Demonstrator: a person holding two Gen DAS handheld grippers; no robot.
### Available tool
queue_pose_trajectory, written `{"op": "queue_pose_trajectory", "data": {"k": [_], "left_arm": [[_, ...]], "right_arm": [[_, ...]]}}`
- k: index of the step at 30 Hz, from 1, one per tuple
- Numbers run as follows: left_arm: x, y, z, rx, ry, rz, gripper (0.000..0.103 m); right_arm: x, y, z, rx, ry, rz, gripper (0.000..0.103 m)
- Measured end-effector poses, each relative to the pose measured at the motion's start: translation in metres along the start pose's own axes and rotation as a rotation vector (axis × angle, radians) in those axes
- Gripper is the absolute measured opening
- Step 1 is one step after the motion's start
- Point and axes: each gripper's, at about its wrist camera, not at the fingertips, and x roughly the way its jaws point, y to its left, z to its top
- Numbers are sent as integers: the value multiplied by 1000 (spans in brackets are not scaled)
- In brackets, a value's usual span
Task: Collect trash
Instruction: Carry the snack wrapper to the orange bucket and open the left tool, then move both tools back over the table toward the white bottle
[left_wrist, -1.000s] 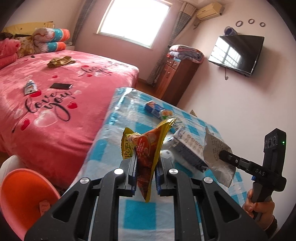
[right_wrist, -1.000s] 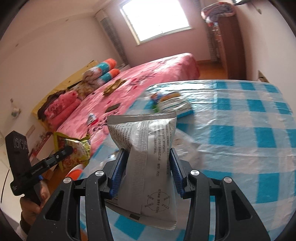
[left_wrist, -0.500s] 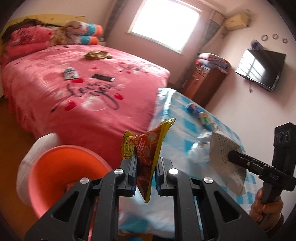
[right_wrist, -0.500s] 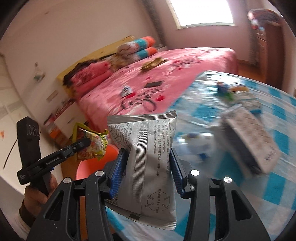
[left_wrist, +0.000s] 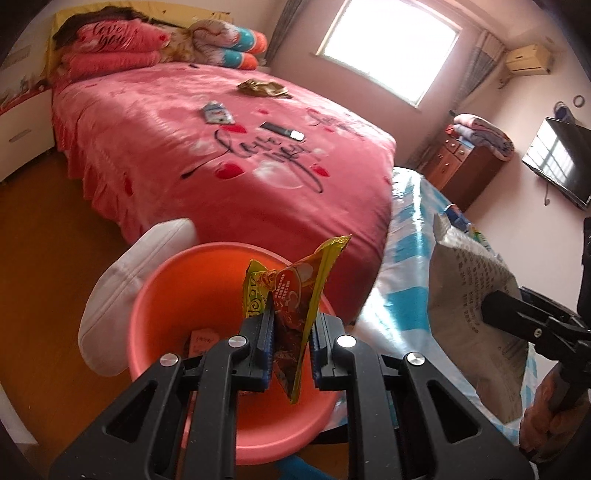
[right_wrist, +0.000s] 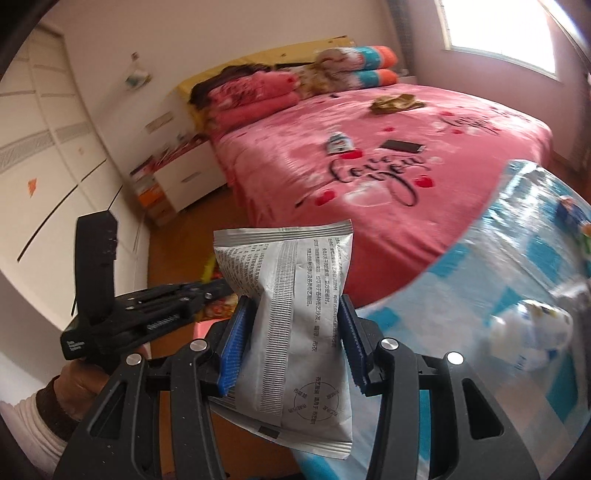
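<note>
The left claw (left_wrist: 290, 345) hangs directly above the orange bin (left_wrist: 192, 295), pointing forward toward the pink bed (left_wrist: 229, 147) beyond the bin. Its two blue pads are clamped on a yellow-and-red snack wrapper (left_wrist: 295, 291), which stands upright between them, its top corners flaring out above the bin's opening and its lower tip hanging below the pads. A small pink scrap (left_wrist: 203, 341) lies at the bottom of the bin. A white bag or cushion (left_wrist: 125, 280) leans against the bin's far-left side, on the wooden floor.

The right claw (right_wrist: 290, 339) is held to the right of the bin, at the edge of the surface (right_wrist: 498, 295) covered with a blue-and-white checked cloth. Its pads are closed on a silver printed packet (right_wrist: 295, 317), pinching it at the waist so the packet bulges above and below the grip. Seen from the left wrist, this packet (left_wrist: 476, 295) hangs just right of the bin, over the surface's edge. The left hand (right_wrist: 81, 384) grips its handle low at the left of the right wrist view.

A crumpled white piece of trash (right_wrist: 528, 332) lies on the surface, right of the bin. A phone (left_wrist: 282, 130) and a small blue packet (left_wrist: 218, 112) lie on the bed beyond the bin.
</note>
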Motion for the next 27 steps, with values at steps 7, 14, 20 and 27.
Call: {"op": "queue_pose_trajectory", "data": {"k": [7,14,20,27], "left_arm": [[21,24,-9,-49,67,72,34],[17,28,-8,-46,34,155,73],[11,9,-1,4,3,153,81],[8,-17,-1,62,-7,129,85]], "right_arm": [[40,11,-2,-5,46,35,68],[19,-16,-11,68,8,-30,83],[-4,-37,-21,135,-25,-55,89],[-25,-44,-35,149,-50,-99,90]]}}
